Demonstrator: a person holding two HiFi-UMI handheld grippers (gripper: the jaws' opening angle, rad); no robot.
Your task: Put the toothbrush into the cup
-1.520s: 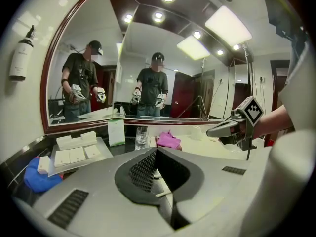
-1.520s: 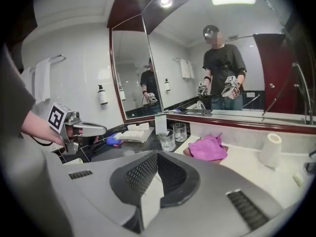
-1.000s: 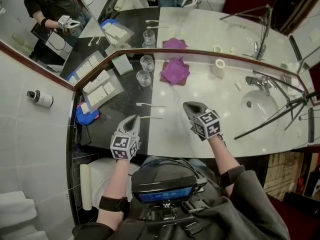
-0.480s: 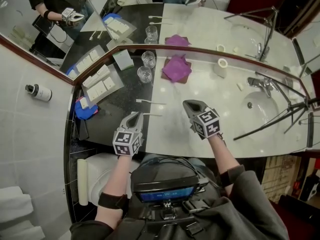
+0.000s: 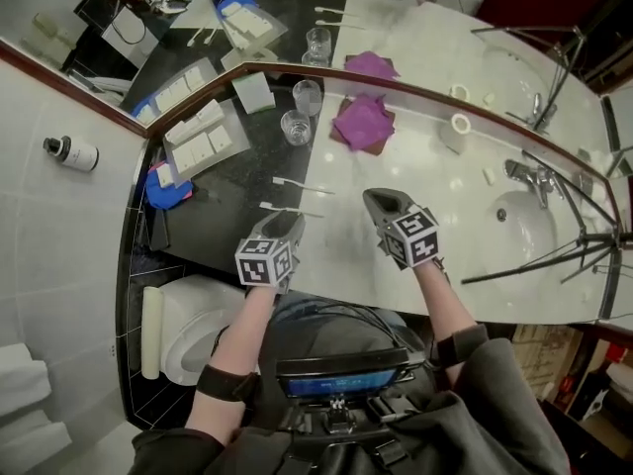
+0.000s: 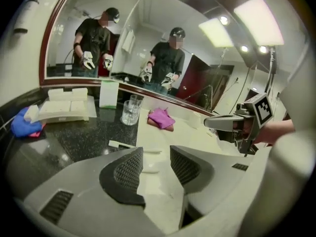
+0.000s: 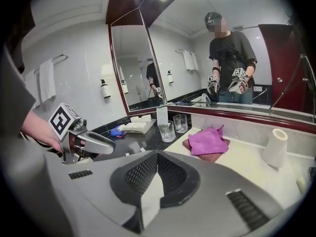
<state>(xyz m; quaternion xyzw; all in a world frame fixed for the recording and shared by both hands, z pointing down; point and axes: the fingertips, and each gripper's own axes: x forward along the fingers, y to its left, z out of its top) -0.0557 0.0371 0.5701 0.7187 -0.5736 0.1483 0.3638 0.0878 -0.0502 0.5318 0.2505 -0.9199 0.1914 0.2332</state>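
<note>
Hovering over near toothbrush (image 5: 269, 207), left claw (image 6: 157, 158) just opened, nothing gripped; right claw (image 7: 157, 171) together, empty

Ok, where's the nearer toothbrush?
Head view, left of centre: the nearer toothbrush lies flat on the counter between the tips of the left gripper, whose jaws have just been opening; the second toothbrush lies just beyond.

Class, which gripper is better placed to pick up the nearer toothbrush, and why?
Left. The left gripper has jaws that have just been opening; they stand apart with the nearer toothbrush at their tips, not gripped. The right gripper is shut and off to the side.
</note>
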